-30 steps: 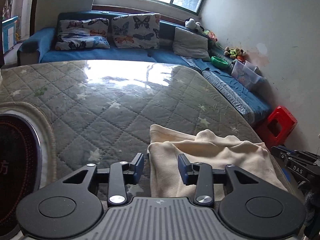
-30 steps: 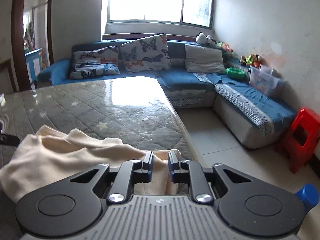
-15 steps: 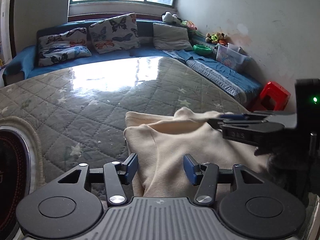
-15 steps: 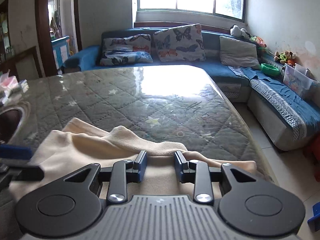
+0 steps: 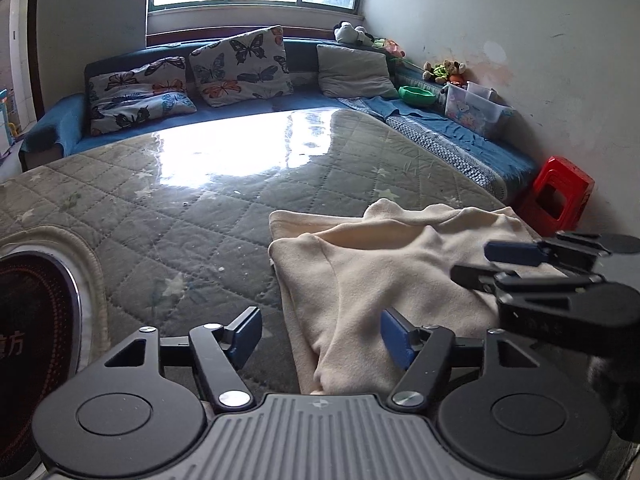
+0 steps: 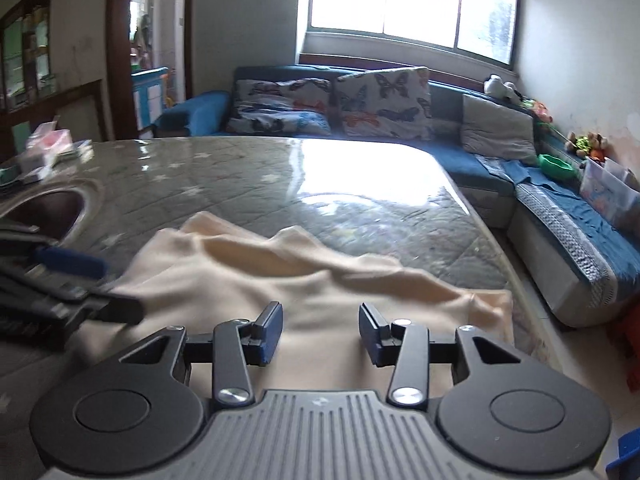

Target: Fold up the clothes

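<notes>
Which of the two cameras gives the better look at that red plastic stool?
The left wrist view: the red stool stands whole by the wall, beyond the cream garment. The right wrist view catches only a red sliver at its right edge.

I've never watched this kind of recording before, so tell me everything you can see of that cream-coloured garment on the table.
The cream garment looks like soft fleece or knit. It lies partly folded and rumpled near the table corner, one layer over another, with a seam line and a raised ridge along its far side. Both the left gripper and the right gripper are open over it, gripping nothing.
</notes>
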`<state>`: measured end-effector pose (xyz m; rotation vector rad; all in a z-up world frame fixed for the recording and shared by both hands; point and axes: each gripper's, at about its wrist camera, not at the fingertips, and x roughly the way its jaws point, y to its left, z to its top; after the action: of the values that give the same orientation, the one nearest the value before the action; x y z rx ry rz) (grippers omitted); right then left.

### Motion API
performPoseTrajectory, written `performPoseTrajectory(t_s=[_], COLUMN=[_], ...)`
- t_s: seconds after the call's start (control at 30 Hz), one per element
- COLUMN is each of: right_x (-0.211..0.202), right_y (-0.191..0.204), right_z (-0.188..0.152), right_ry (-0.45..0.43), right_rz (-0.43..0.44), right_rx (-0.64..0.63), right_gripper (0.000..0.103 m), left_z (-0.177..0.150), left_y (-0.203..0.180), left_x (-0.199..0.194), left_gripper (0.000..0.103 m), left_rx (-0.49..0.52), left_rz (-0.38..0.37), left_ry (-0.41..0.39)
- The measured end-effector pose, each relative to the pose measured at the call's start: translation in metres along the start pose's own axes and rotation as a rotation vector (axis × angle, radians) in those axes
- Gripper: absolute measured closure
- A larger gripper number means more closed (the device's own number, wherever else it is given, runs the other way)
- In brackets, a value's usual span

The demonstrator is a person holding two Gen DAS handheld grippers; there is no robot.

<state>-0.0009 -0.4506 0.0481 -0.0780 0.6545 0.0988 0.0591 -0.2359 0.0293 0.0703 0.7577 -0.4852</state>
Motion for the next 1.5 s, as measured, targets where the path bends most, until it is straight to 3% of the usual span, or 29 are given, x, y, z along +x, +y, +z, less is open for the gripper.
performPoseTrajectory(t_s=[0.2,0.5,0.63,0.7,0.93,1.0,1.13,1.37,1.5], right_x=[-0.032,-0.047,-0.051,-0.056,-0.069,-0.071,-0.076,-0.085,-0.089], right_y=[0.004,0.003,0.015,0.016,0.023,0.024,0.029,0.036,0.038], right_z=[-0.021,-0.032,-0.039,-0.039,-0.048,-0.051,-0.057,-0.063,-0.068], right_ry=[-0.033,-0.043,-0.041,-0.045,-0.033,-0.029,-0.020,-0.017,-0.010], right_rz=[-0.012,-0.014,-0.037,-0.024,-0.032,-0.037,-0.041,-0.087,-0.090], right_rx=[0.043,0.106,0.074,0.081,0.105,0.107,0.109,0.083,0.093], right_gripper=[0.056,0.050,0.047,0.039,0.029,0.019,0.017,0.001,0.000], left_z=[-0.009,-0.027,-0.033,-0.037,-0.051,-0.055,-0.063,-0.074,-0.078], left_y=[0.003,0.006,0.006,0.007,0.004,0.003,0.000,0.000,-0.001], left_x=[-0.009,-0.024,-0.032,-0.036,-0.049,-0.053,-0.059,-0.066,-0.070], left_gripper=[0.021,0.004,0.000,0.000,0.000,0.000,0.000,0.000,0.000], left_rx=[-0.012,-0.019,-0.029,-0.031,-0.029,-0.020,-0.005,-0.001,-0.005], left_rz=[0.015,0.052,0.054,0.056,0.061,0.065,0.074,0.094,0.095], left_ry=[0.003,0.028,0.039,0.043,0.051,0.050,0.042,0.039,0.035])
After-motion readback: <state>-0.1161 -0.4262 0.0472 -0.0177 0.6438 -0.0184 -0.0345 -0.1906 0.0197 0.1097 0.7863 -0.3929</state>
